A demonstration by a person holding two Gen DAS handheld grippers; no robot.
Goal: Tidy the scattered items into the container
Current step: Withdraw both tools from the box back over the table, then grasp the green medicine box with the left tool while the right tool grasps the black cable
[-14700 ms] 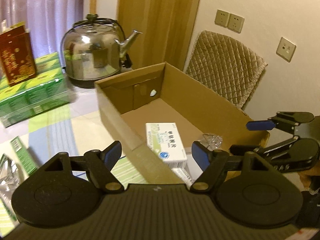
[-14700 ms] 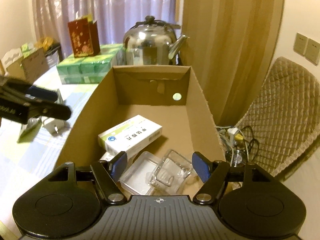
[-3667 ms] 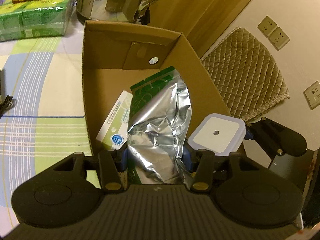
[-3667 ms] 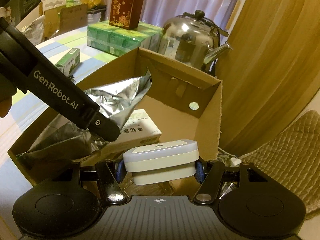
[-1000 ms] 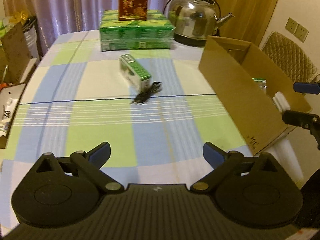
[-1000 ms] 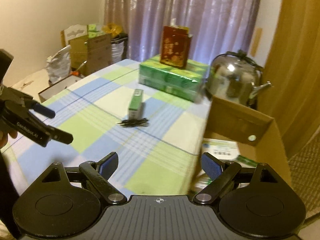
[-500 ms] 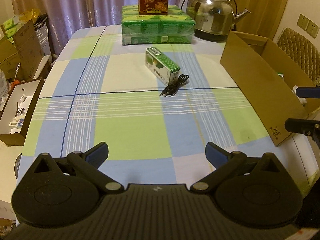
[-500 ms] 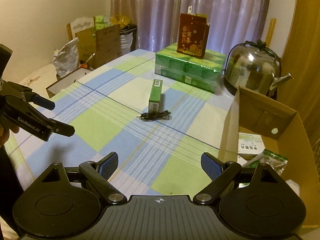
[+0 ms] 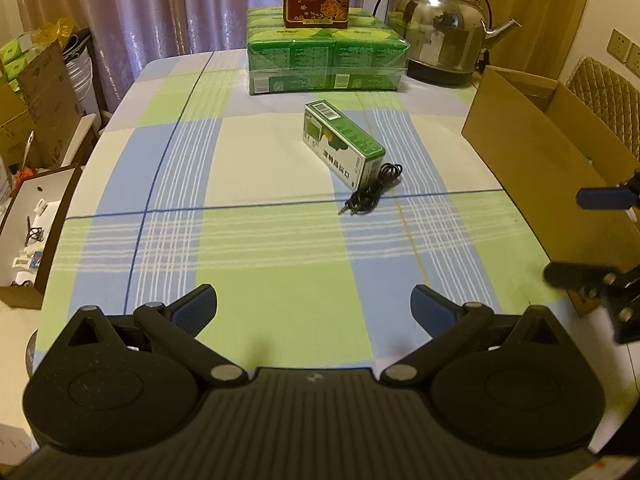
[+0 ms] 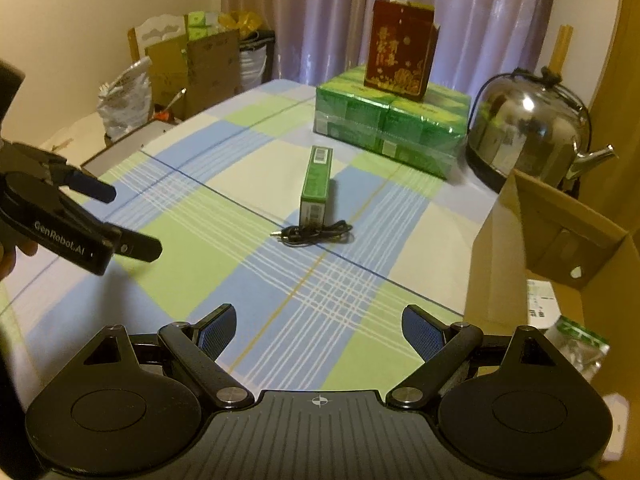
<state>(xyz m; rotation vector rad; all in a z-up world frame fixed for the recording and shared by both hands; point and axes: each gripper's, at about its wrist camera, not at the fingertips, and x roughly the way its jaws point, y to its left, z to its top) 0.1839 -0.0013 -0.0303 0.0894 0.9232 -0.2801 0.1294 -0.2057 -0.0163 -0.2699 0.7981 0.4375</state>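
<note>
Two items remain loose on the checked worktop [image 9: 280,264]: a long green carton [image 9: 342,142] and, touching its near end, a coiled black audio cable [image 9: 370,194] with its plug pointing toward the camera side. Both tools are empty and spread wide, held above the near edge of the worktop. Seen from the left tool [image 9: 314,310], the carton lies ahead and slightly right, its long axis running away from the tool and angled from far-left to near-right; from the right tool [image 10: 318,330], the carton [image 10: 316,182] lies almost straight ahead with its long axis pointing nearly along the line of sight, and the cable [image 10: 316,236] stretches crosswise just in front of it. The cardboard box [image 10: 552,248], the container, stands open at the right edge of the worktop, with a white packet and a green-topped pouch already inside. The right tool looks to be the nearer to both items and to the box, so a reach forward from that side seems the shorter route. The carton is printed green with a barcode on its far end and white panels on its side; it looks rigid and light, while the thin cable may slip from a loose pinch.
</note>
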